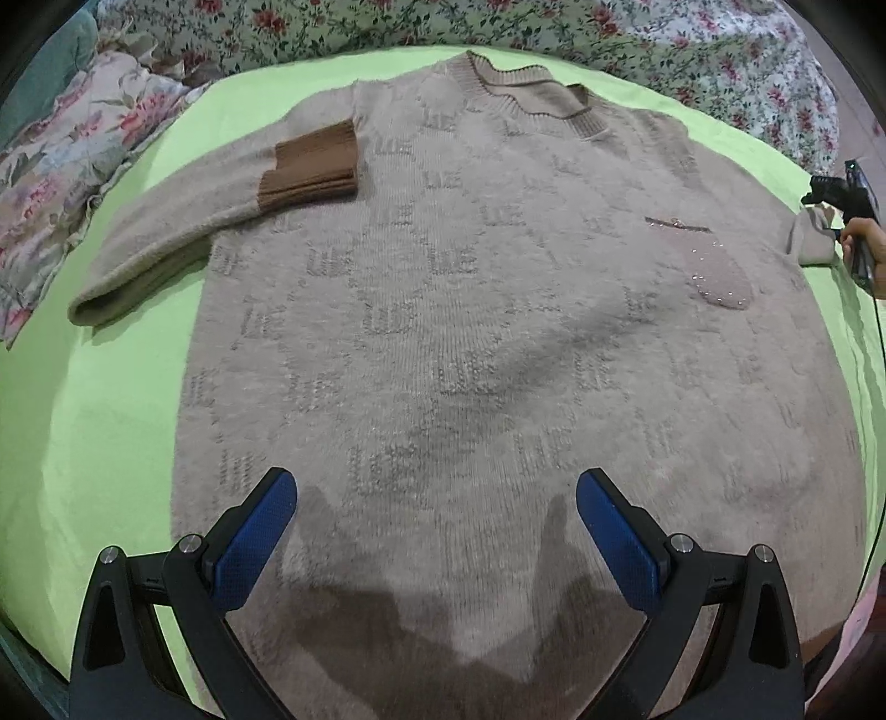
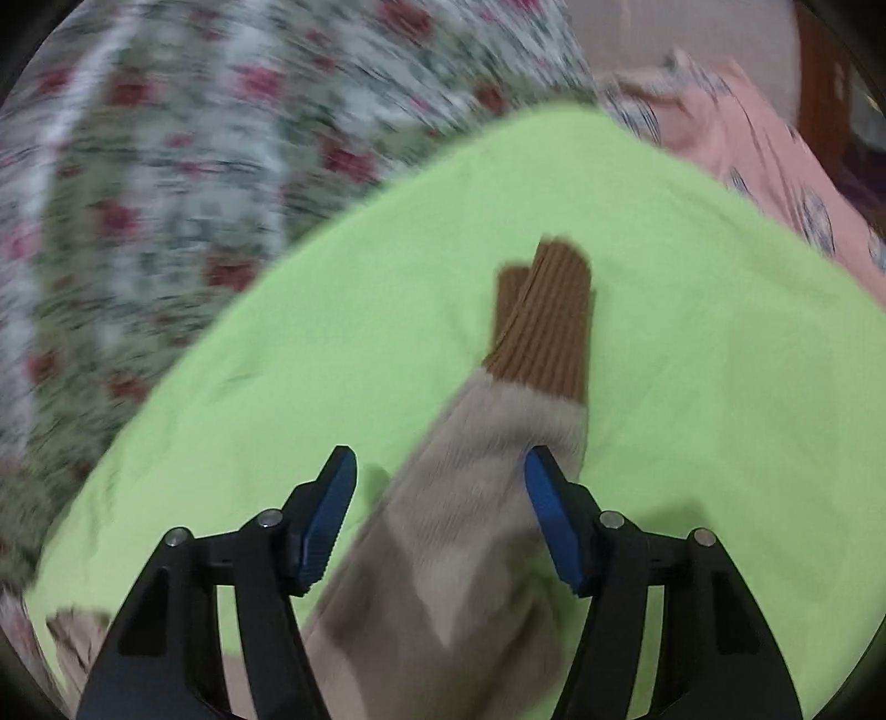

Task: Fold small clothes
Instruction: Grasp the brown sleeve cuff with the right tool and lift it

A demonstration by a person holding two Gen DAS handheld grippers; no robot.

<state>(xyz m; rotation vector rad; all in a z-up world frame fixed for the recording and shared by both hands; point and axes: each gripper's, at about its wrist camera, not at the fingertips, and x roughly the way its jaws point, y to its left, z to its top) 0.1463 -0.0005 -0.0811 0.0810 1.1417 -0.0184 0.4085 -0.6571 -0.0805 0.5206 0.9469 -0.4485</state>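
A beige knit sweater (image 1: 470, 310) lies flat on a lime-green sheet (image 1: 99, 443). Its left sleeve is folded across the chest, brown cuff (image 1: 313, 166) on the body. My left gripper (image 1: 436, 498) is open and empty above the sweater's lower part. In the right wrist view the other sleeve (image 2: 470, 498) with its brown ribbed cuff (image 2: 545, 315) lies on the green sheet (image 2: 720, 387). My right gripper (image 2: 440, 487) is open with the sleeve between its fingers. The right gripper also shows at the far right of the left wrist view (image 1: 855, 216).
A floral bedspread (image 1: 692, 50) lies beyond the green sheet, and a floral pillow (image 1: 61, 166) sits at the left. A pink cloth (image 2: 775, 166) lies at the upper right in the right wrist view, which is motion-blurred.
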